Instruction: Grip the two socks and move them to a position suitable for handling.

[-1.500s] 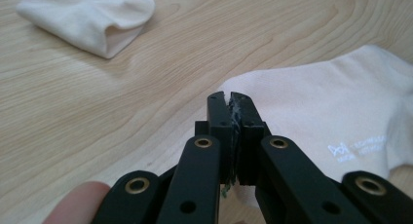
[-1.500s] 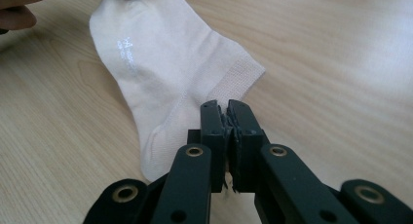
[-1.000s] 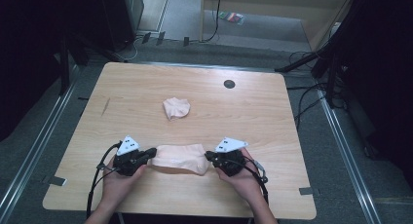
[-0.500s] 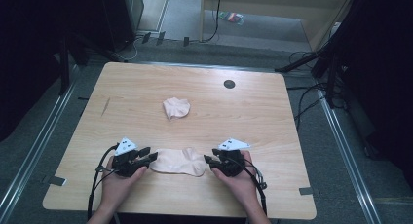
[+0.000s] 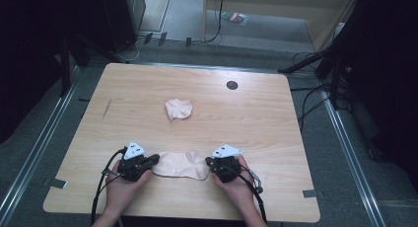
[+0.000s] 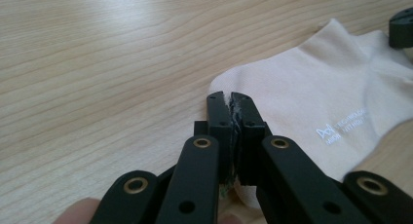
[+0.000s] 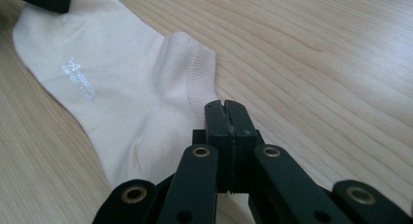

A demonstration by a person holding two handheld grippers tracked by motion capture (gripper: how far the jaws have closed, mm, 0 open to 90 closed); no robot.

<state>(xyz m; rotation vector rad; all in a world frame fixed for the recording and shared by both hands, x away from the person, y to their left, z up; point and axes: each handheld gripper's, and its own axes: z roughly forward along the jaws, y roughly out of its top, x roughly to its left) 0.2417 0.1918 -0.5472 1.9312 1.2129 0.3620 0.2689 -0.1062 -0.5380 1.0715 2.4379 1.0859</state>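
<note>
High view: you've got both grippers low at the bottom of the frame, w/ the flat sock (image 5: 178, 165) stretched between them near the front edge of the table (image 5: 276, 113). Left gripper (image 5: 156, 160) sits at the sock's left end, right gripper (image 5: 209, 163) at its right end. A second sock (image 5: 177, 109), bunched up, lies well apart toward mid-frame, untouched. Left gripper view: jaws have just closed and stand together; a sliver of fabric seems pinched between the pads at the sock's (image 6: 311, 112) rounded end, so you look clamped on it, printed logo off to the right. Right gripper view: jaws have also just closed, tips together at the sock's (image 7: 122, 97) edge by the ribbed seam; looks like a thin nip of cloth, though the view doesn't show it clearly. Progress, as I judge it: sock is laid out flat and gripped at both ends, so the pick-up is done; the fold or lift is left, and the bunched sock hasn't been dealt w/ yet.
</note>
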